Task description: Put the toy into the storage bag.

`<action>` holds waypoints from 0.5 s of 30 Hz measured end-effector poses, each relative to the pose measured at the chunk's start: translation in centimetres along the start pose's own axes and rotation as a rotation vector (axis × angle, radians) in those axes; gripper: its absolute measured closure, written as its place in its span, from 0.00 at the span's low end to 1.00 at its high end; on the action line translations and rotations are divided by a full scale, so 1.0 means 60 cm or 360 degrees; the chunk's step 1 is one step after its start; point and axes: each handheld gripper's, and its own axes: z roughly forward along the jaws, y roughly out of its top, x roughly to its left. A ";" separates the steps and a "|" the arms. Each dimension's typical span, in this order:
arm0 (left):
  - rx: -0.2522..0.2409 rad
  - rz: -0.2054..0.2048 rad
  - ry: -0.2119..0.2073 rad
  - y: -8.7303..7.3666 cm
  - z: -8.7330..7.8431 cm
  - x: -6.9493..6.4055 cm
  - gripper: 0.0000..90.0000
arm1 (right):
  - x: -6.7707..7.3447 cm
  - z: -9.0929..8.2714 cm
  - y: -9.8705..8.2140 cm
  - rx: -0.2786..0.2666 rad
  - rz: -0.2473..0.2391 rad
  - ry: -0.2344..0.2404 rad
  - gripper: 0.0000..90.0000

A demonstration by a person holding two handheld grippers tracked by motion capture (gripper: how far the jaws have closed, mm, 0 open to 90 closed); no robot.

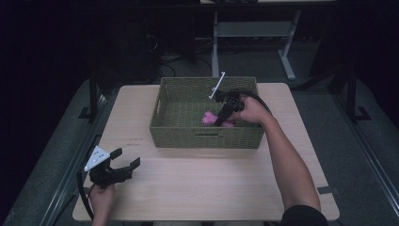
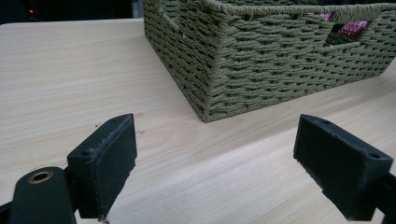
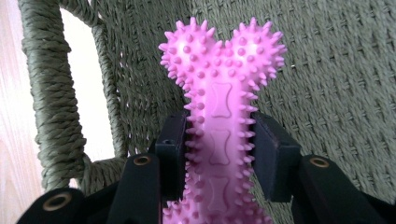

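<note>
— Nearest to us, in the right gripper view, we see two black jaws pressed against the shaft of a pink spiky bone toy [image 3: 219,121], one pad on each side. Do we call that a firm hold?

— We do. Our right gripper [image 1: 221,117] has its jaws closed on the toy, whose knobbed end sticks out beyond the pads toward the woven wall.

— And where do we place the toy on the table?

— From the high view we find the toy [image 1: 208,118] inside the green woven basket [image 1: 188,134], low over its floor and toward its right half, with our right hand reaching in over the right rim.

— What about our other side?

— We see our left gripper [image 1: 126,158] near the front left corner of the wooden table [image 1: 197,183], well apart from the basket. In the left gripper view its jaws stand wide apart with nothing between them, just bare tabletop and the basket's corner ahead.
</note>
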 end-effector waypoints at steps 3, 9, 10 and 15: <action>0.0001 -0.0001 0.0000 0.000 0.000 0.000 0.14 | -0.001 0.001 0.000 0.0006 0.0001 0.0001 0.64; -0.0002 -0.0004 0.0002 0.000 0.000 0.001 0.14 | -0.002 0.001 -0.001 0.0001 0.0004 0.0002 0.64; 0.0000 -0.0004 0.0002 0.000 0.000 0.000 0.14 | -0.002 0.002 -0.001 0.0007 0.0004 0.0005 0.64; 0.0000 0.0001 0.0002 0.000 0.000 0.000 0.14 | -0.003 0.003 -0.002 0.0002 0.0019 0.0002 0.60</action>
